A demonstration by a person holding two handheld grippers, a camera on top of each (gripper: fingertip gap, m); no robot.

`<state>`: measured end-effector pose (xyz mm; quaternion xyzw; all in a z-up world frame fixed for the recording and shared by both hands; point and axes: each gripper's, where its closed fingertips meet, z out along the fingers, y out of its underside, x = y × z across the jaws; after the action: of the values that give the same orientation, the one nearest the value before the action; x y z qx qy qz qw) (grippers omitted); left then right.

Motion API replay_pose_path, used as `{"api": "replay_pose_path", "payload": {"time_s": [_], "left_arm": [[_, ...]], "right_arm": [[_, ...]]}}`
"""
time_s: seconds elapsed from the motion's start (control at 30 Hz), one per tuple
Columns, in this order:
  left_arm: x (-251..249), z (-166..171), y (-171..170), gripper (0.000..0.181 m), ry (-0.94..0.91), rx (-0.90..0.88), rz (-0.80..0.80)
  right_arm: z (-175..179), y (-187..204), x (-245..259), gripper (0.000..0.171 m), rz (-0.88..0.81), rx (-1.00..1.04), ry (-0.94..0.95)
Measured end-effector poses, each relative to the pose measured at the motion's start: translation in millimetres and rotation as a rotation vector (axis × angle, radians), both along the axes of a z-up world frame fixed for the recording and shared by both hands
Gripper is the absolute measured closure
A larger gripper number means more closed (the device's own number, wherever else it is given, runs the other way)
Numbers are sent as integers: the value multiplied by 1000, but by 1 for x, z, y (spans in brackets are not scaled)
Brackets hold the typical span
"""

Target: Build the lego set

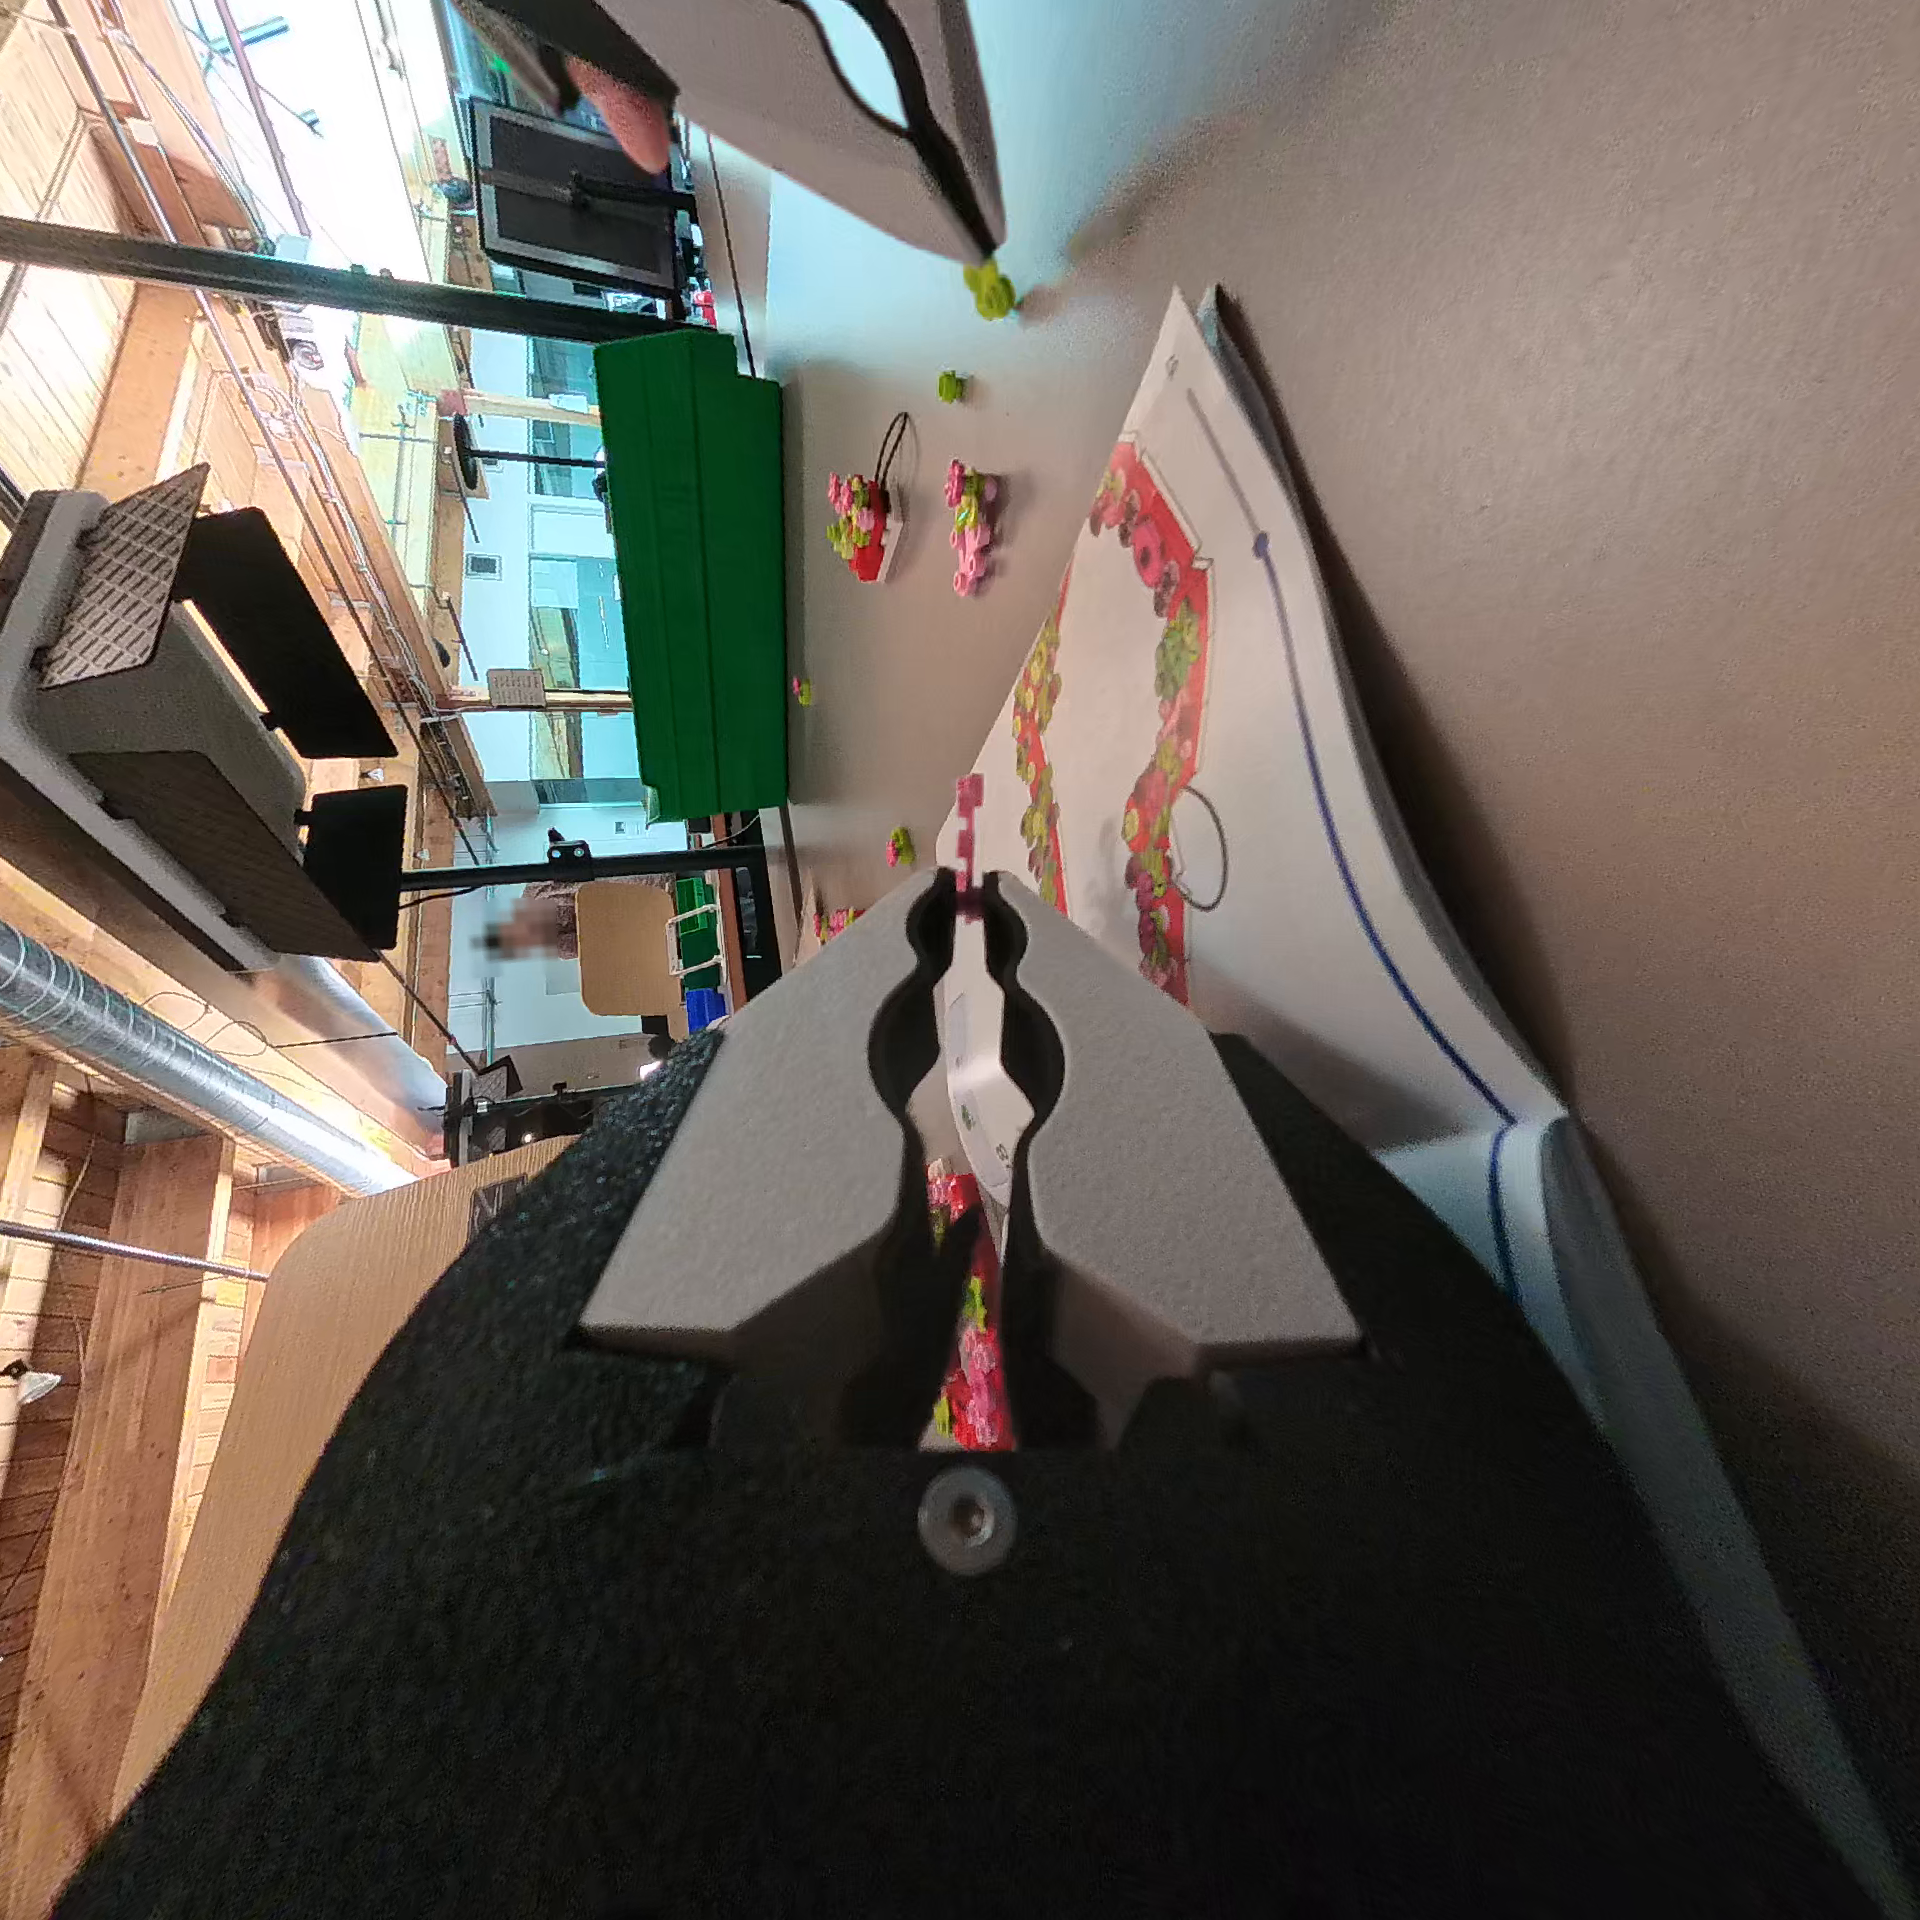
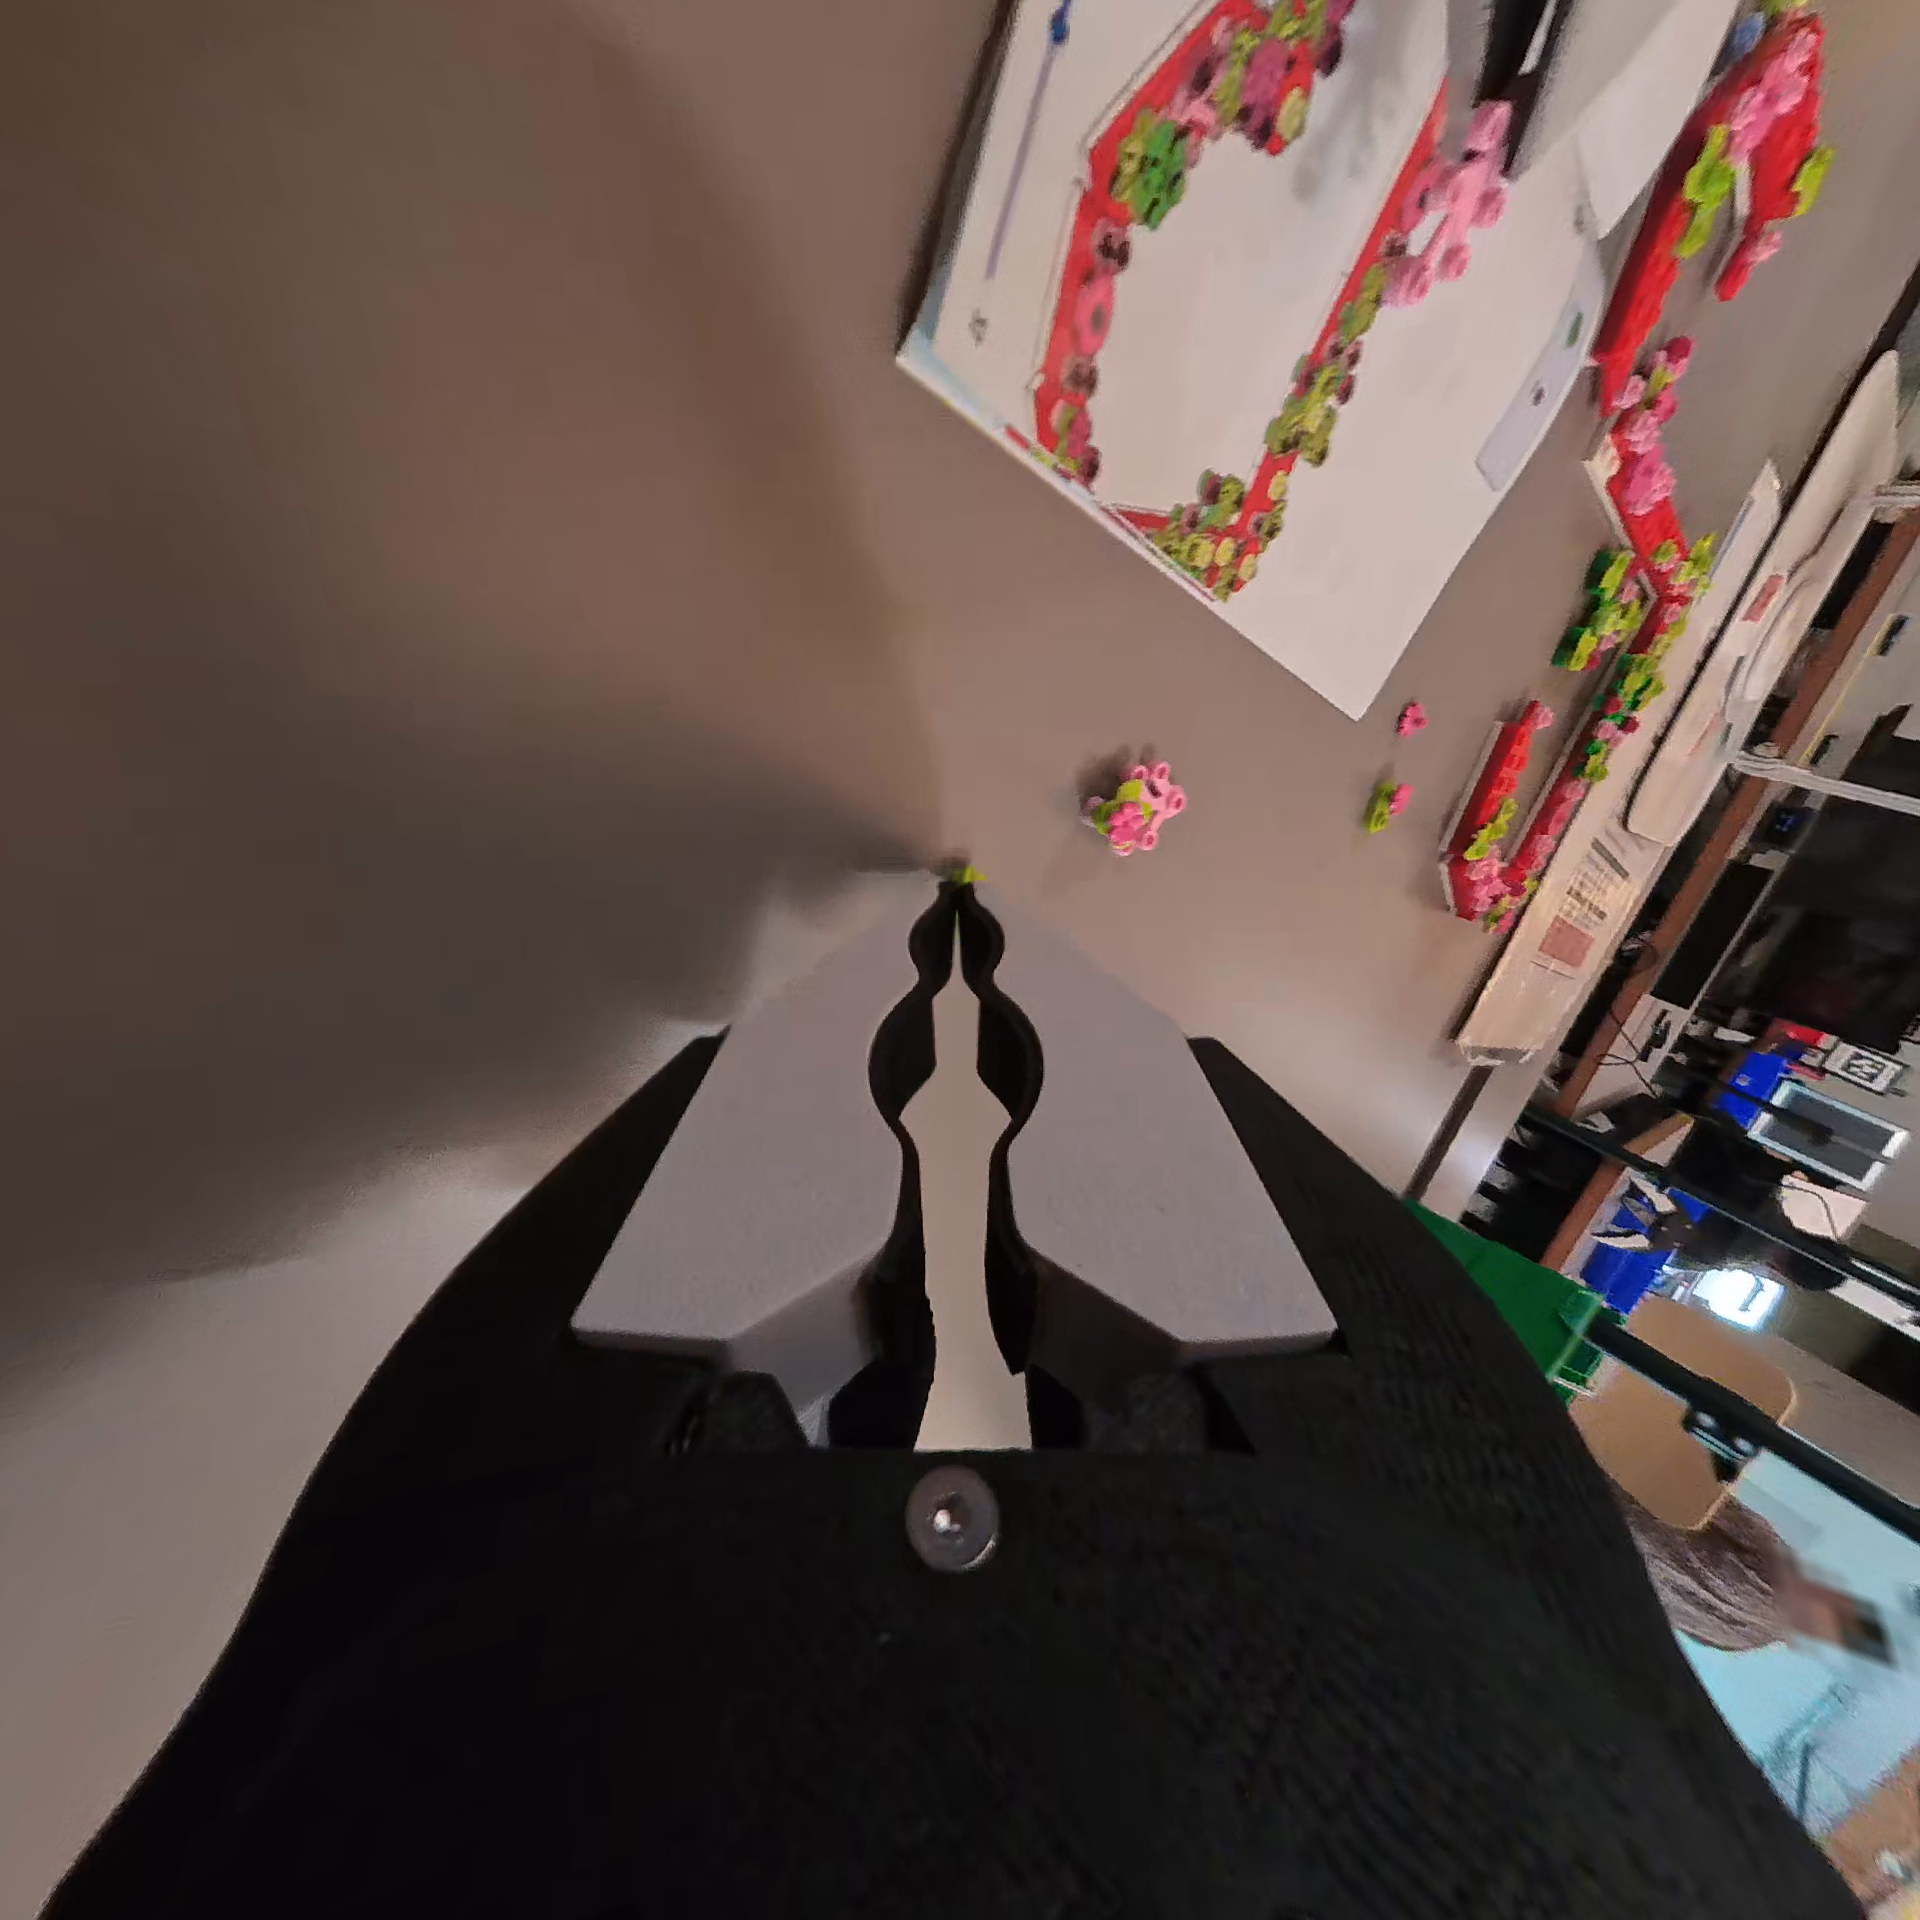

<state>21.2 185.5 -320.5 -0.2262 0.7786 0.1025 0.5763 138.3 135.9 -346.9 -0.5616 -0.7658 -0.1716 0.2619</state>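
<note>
Pink toothed lego piece (image 1: 969, 831) pinched upright, lime round stud (image 1: 988, 288) pinched — red flowered lego sections (image 2: 1507, 821) on table.

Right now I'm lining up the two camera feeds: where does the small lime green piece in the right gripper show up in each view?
Left wrist view: lime green piece near the top, right of centre, at the tip of the right gripper.
Right wrist view: just above centre, a sliver pinched at that gripper's tip.
Shared landmark: the open instruction booklet, at right in the left wrist view, upper right in the right wrist view.

Grey table (image 1: 1558, 312), open instruction booklet (image 1: 1299, 831), loose flower pieces (image 1: 971, 520), green bin (image 1: 707, 582)
</note>
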Motion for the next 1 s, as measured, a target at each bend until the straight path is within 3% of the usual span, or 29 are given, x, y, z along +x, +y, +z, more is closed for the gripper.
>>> {"api": "replay_pose_path", "payload": {"time_s": [0.27, 0.43, 0.53, 0.7, 0.83, 1.0], "left_arm": [[1, 0, -2, 178, -11, -21, -5], [2, -1, -2, 178, -7, -26, -6], [2, -2, -2, 178, -6, -27, -7], [2, -2, -1, 178, -3, -29, -5], [1, -3, 0, 178, -3, -33, -3], [3, -4, -2, 178, 4, -33, -9]], "right_arm": [[-6, -5, -3, 171, 39, 57, 24], [-2, -9, -7, 166, -38, -23, 169], [8, -8, -5, 159, -173, -107, 345], [7, -1, 15, 144, -654, -303, 686], [5, -15, 17, 150, -758, -323, 804], [1, -17, 18, 139, -767, -296, 848]]}}
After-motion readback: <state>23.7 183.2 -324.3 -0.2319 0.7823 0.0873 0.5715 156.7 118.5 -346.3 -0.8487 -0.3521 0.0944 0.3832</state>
